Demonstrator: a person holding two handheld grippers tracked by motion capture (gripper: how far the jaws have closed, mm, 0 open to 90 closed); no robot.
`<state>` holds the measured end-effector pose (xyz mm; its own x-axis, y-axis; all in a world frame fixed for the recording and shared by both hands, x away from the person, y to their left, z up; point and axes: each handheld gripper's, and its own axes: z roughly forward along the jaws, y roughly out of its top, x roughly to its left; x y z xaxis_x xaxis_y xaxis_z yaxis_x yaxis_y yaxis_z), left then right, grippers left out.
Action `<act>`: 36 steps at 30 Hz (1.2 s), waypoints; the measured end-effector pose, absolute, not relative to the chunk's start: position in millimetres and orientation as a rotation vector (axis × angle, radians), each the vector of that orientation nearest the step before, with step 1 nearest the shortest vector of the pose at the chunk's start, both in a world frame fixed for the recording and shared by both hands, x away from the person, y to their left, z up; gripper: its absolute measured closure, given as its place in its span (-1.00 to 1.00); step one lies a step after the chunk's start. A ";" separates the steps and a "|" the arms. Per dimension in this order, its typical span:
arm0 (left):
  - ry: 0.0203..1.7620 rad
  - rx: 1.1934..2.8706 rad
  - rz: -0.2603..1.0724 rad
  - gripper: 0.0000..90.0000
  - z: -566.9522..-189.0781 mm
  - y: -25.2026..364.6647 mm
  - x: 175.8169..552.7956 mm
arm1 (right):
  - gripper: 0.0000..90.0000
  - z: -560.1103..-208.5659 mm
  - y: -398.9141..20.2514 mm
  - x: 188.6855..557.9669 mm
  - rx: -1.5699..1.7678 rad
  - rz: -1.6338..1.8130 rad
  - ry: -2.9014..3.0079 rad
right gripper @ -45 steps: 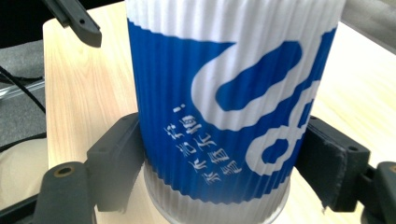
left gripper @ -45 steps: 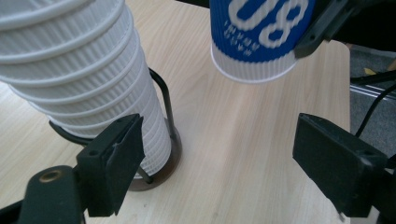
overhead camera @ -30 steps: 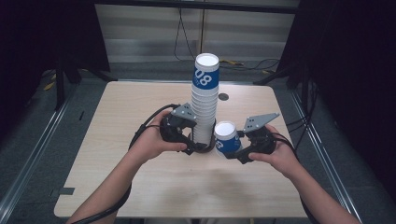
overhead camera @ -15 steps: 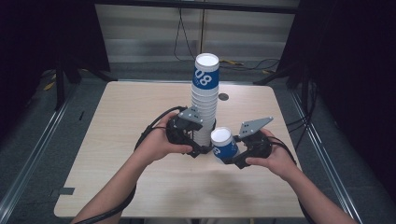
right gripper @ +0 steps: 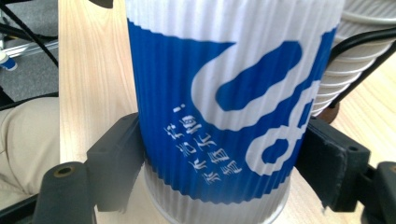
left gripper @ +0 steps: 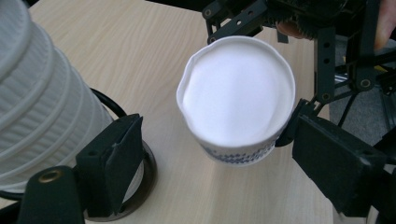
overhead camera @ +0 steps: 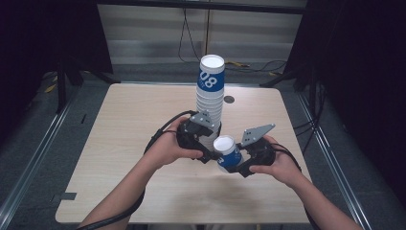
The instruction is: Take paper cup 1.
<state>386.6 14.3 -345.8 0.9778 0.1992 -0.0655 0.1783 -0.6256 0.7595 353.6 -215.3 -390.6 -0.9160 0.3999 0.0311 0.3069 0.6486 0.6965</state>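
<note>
A tall stack of ribbed white paper cups (overhead camera: 210,96) with a blue-printed cup on top stands at the table's middle. The same stack (left gripper: 42,116) lies outside the left jaw in the left gripper view. My right gripper (overhead camera: 231,160) is shut on a single blue and white cup (overhead camera: 226,149), tilted with its white base up, just right of the stack's foot. Both jaws press that cup's (right gripper: 219,116) sides. My left gripper (overhead camera: 209,146) is open at the stack's foot. The held cup's base (left gripper: 238,93) sits between its jaws, with a gap on the left side.
The wooden table (overhead camera: 119,124) has bare room to the left, right and front. A small dark round mark (overhead camera: 229,99) lies behind the stack. A black cable (overhead camera: 160,134) loops by the left hand. Metal rails (overhead camera: 28,167) run along the floor beside the table.
The right gripper has brought its cup a little nearer the table's front edge and closer to the left gripper. The left hand has edged slightly right. The stack has not moved.
</note>
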 end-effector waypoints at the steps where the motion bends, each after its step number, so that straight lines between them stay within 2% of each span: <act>1: 0.258 2.262 0.033 -0.64 -345.8 13.5 386.8 | -0.54 -391.0 -214.6 353.5 0.585 1.121 2.739; 15: 0.248 2.253 -0.008 -0.62 -351.0 -1.0 385.0 | -0.54 -391.2 -201.6 353.6 0.531 1.124 2.756; 27: 0.244 2.264 -0.074 -0.43 -352.3 0.0 387.7 | -0.54 -390.3 -200.3 353.7 0.504 1.111 2.762; 36: 0.211 2.281 -0.073 -0.40 -351.4 -1.7 387.0 | -0.54 -391.6 -198.6 353.2 0.490 1.103 2.776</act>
